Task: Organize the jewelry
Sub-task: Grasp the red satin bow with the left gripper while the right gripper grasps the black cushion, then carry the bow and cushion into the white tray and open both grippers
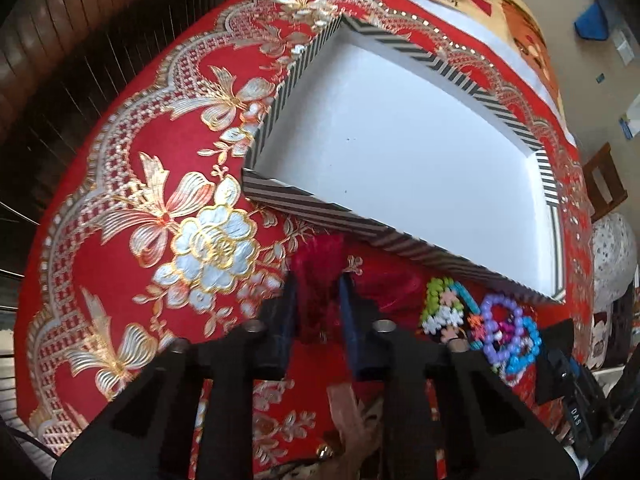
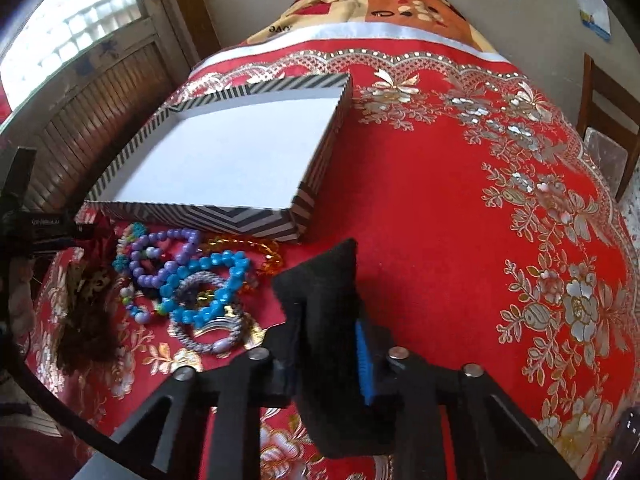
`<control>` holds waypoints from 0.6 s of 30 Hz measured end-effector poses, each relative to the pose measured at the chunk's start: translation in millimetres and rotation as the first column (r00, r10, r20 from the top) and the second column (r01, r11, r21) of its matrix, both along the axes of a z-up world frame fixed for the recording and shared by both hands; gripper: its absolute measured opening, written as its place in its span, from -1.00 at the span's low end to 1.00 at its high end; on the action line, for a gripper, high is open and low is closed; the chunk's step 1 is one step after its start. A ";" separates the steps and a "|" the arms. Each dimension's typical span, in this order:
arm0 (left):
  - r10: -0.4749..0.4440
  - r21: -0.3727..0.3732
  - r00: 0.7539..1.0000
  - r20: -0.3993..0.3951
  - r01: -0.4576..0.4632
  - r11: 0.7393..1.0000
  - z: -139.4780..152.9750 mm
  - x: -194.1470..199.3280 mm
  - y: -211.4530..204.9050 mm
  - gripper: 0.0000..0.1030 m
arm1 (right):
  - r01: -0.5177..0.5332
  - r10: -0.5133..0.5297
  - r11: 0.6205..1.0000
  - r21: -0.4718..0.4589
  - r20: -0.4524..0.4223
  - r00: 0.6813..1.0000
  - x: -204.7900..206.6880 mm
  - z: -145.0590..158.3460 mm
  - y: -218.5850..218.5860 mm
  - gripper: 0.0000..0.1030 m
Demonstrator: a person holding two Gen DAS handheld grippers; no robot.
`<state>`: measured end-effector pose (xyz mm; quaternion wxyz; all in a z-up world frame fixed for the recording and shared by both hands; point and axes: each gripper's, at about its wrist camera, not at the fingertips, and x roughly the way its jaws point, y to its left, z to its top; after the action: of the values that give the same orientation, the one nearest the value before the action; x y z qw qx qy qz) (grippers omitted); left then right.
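Now my left gripper [image 1: 318,300] is pinched nearly shut on a red tassel [image 1: 318,264], tilted steeply down at the cloth [image 1: 120,160]. The tassel's long axis runs along my fingers, its fluffy end toward 12 o'clock, just short of the tray's [image 1: 320,204] near striped wall. The tray is a long white-floored rectangle; in the left view its length runs from 10 toward 4 o'clock.

My right gripper [image 2: 332,320] is clamped on a black cushion [image 2: 324,276], which stands upright between the fingers with its top corner toward 12 o'clock. A blue pad [image 2: 364,364] shows against its right side. This hand also slants downward, less steeply.

At 10 o'clock from the cushion lies the bead pile [image 2: 192,276]: a blue strand [image 2: 224,280] over a purple one [image 2: 168,248], an amber chain [image 2: 248,248] at the tray's near wall, a grey woven bangle [image 2: 208,336] nearest me. In the left view the pile sits at 3 o'clock from the tassel, close by the tray's near right corner.
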<state>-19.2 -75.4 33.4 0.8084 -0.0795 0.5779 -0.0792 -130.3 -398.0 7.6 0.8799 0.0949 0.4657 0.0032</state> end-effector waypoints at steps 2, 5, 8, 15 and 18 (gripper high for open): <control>0.001 -0.004 1.000 0.019 -0.001 1.000 9.8 -5.0 3.2 -0.76 | 0.013 -0.013 1.000 0.016 0.014 1.000 -6.3 7.9 -0.8 -0.67; -0.005 0.003 0.998 0.061 0.005 1.000 24.5 -11.3 7.8 -0.79 | 0.020 -0.021 1.000 0.020 0.040 0.999 -15.2 18.2 -1.4 -0.69; 0.000 -0.014 0.998 0.063 0.001 1.000 30.6 -13.7 11.9 -0.81 | 0.028 -0.030 0.999 0.028 0.058 0.998 -19.4 26.3 -1.1 -0.70; 0.076 -0.155 0.997 -0.025 -0.079 0.985 17.2 -15.7 17.0 0.00 | 0.039 -0.044 0.997 0.073 0.077 0.996 -26.8 38.0 -1.0 -0.70; 0.122 -0.174 0.990 -0.064 -0.131 0.976 7.5 -13.5 10.1 0.02 | 0.029 -0.033 0.997 0.073 0.058 0.998 -30.4 34.7 2.7 -0.70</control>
<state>-32.7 -65.3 40.9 0.7857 -0.1900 0.5837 -0.0768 -160.7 -395.3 42.4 0.8891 0.1338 0.4376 0.0092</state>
